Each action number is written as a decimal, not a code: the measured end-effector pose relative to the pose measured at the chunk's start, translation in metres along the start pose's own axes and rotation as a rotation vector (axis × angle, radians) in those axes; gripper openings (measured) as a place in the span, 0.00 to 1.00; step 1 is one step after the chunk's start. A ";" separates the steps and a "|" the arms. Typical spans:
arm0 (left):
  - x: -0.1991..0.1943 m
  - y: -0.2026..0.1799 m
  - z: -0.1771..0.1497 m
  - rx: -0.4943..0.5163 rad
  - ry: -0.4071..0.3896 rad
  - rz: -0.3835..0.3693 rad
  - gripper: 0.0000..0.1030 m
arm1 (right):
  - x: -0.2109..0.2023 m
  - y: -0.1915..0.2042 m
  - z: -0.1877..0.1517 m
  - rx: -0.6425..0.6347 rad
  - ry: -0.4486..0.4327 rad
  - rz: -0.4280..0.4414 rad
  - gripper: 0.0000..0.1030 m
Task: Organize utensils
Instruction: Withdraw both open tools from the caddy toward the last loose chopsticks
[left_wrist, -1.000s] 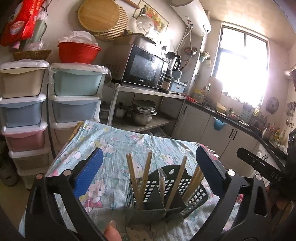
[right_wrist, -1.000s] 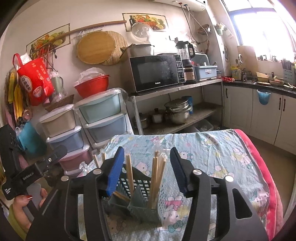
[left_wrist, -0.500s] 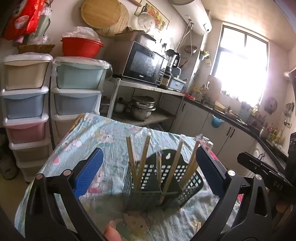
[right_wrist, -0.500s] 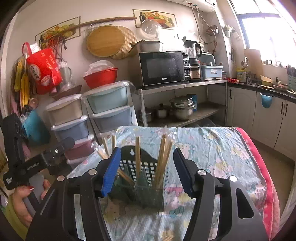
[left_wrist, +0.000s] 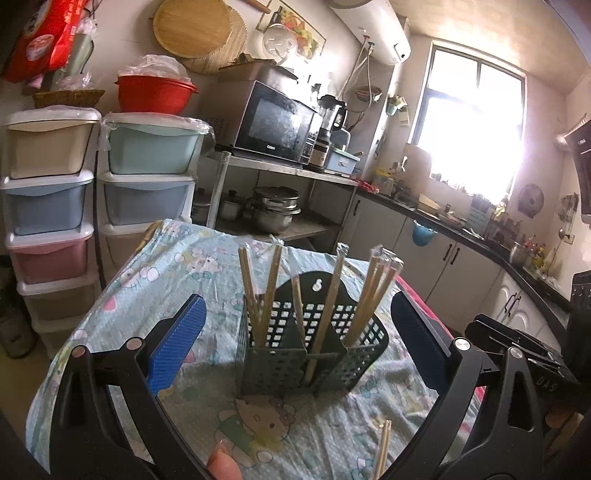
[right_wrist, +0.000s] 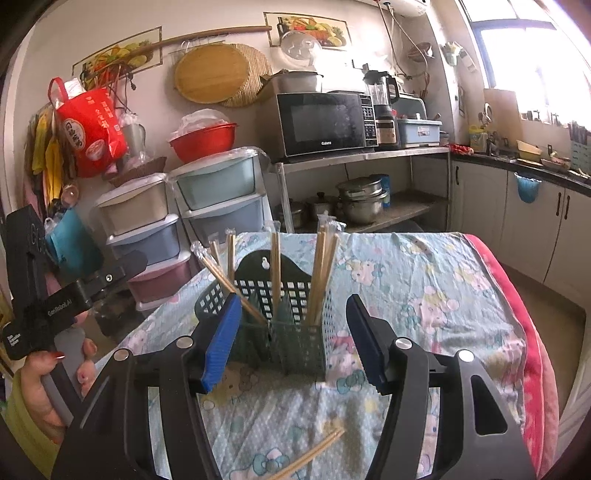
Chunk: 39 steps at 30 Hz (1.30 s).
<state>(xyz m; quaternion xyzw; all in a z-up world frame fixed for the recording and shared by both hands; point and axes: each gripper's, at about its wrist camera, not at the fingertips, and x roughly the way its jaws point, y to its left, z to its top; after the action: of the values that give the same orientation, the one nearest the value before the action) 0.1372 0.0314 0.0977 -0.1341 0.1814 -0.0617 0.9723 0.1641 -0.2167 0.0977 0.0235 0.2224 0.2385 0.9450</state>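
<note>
Fingers of the left gripper and right gripper are spread wide, empty. Between them, the utensil basket of chopsticks is seen on the table.

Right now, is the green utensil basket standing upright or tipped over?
Upright. The utensil basket sits flat on the tablecloth, with chopsticks standing in its compartments, leaning.

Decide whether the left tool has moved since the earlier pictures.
Yes. The left tool has drawn back: the dark green plastic utensil basket sits farther along the patterned tablecloth, revealing loose wooden chopsticks.
</note>
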 end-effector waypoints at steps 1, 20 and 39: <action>-0.001 -0.001 -0.002 0.001 0.004 -0.004 0.90 | -0.002 -0.001 -0.002 0.001 0.006 -0.003 0.55; 0.010 -0.033 -0.052 0.077 0.124 -0.076 0.90 | -0.014 -0.032 -0.067 0.053 0.157 -0.071 0.55; 0.046 -0.056 -0.099 0.126 0.283 -0.136 0.90 | -0.001 -0.064 -0.120 0.136 0.313 -0.118 0.49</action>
<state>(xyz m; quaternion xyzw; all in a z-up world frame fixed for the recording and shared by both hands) 0.1397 -0.0536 0.0095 -0.0750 0.3026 -0.1570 0.9371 0.1395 -0.2817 -0.0194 0.0368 0.3836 0.1679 0.9074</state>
